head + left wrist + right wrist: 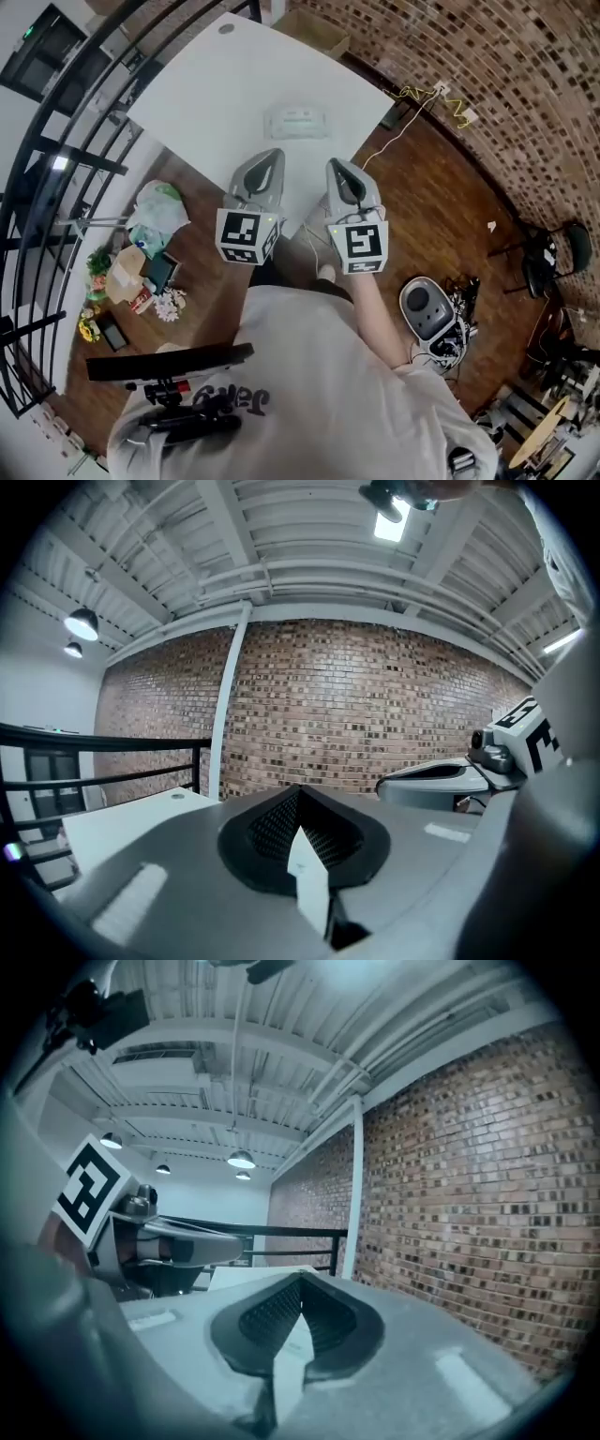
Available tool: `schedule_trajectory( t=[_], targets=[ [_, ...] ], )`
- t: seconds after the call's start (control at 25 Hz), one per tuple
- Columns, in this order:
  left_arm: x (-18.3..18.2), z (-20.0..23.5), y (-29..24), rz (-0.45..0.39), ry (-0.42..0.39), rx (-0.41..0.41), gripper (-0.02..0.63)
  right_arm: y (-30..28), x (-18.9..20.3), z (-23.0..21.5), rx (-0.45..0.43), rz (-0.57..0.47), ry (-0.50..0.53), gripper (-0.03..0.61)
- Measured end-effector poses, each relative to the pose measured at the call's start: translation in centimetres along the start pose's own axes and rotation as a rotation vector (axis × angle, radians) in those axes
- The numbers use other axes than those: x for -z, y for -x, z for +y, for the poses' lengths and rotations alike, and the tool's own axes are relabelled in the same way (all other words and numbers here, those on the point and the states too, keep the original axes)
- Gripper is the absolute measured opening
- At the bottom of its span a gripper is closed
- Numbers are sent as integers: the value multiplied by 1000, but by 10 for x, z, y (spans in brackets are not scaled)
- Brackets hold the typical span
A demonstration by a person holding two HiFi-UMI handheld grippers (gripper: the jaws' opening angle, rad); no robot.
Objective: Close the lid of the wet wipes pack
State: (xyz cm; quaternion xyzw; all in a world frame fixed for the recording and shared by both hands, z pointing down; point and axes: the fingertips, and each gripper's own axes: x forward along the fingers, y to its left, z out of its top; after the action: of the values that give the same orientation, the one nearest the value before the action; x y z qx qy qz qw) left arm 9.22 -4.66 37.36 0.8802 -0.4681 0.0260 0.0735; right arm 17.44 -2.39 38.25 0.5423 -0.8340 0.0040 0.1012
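Status: task not started, as far as the views show. The left hand-held gripper (273, 155) is held above the near edge of the white tabletop (216, 84). Its own view shows the two jaws brought together at the tips with nothing between them, so it carries no load. That view looks out level toward the brick wall (375, 705), not down at the work. Ahead of this hand-held gripper and slightly to its right lies the wet wipes pack (297, 122). The pack lies flat on the tabletop, beyond both sets of jaw tips and roughly on the line between them, touched by neither. At this size the lid cannot be read as open or closed. A faint raised outline shows on the top face and nothing more. The right hand-held gripper (336, 163) is beside the left one at about the same height. Its jaws are likewise closed tip to tip and empty, and its view also points at the wall. The pack appears in neither gripper view. Judgement: every step is outstanding. A hand-held gripper has yet to come forward and down to the pack, and the lid has yet to be pressed flat, with the pack steadied if it slides.
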Motion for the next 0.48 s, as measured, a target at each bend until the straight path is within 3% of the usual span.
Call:
schedule_trajectory(
  t=[0.2,0.32,0.48],
  targets=[
    [35,-56,27,80,-19,-130,17,68,42,-23,4,46,53,-12],
    [30,-88,32,83,-26,-140,16,91,37,-42,-46,-18,-16,-13],
    [10,-114,25,45,-51,-140,17,105,12,-61,-75,-85,-15,-12]
  ],
)
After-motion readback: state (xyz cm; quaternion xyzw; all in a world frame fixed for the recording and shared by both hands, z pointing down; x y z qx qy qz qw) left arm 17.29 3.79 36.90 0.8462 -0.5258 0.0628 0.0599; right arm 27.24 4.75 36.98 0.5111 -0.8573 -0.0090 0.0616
